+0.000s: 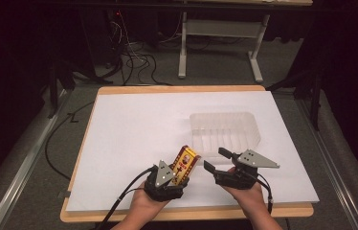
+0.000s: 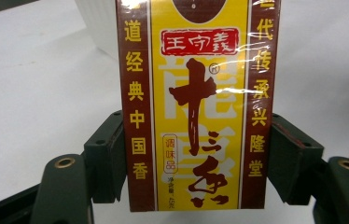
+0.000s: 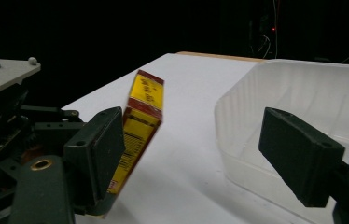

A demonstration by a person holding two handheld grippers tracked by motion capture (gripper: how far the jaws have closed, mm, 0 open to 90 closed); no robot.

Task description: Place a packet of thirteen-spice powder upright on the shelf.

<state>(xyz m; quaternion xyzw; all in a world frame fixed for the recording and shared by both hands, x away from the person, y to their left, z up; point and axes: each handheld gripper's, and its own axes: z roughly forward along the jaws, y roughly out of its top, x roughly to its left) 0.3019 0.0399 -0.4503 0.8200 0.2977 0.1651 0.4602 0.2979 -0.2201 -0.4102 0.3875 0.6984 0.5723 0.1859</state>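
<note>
A yellow and brown box [image 1: 185, 164] with Chinese lettering is clamped between the jaws of my left gripper [image 1: 179, 176], near the table's front edge. In the left gripper view the box [image 2: 196, 102] stands upright between both black pads, which press its brown sides. My right gripper [image 1: 214, 159] is open and holds nothing, just right of the box. In the right gripper view the box [image 3: 140, 123] leans tilted at left, and a clear plastic tray [image 3: 303, 107] lies ahead at right. The tray [image 1: 251, 125] sits on the white sheet, beyond my right gripper.
A white sheet [image 1: 134, 129] covers the wooden table [image 1: 182, 89]. Cables [image 1: 134, 57] and a white desk frame [image 1: 215, 33] stand on the grey floor behind. The left gripper's body [image 3: 4, 112] appears at the left of the right gripper view.
</note>
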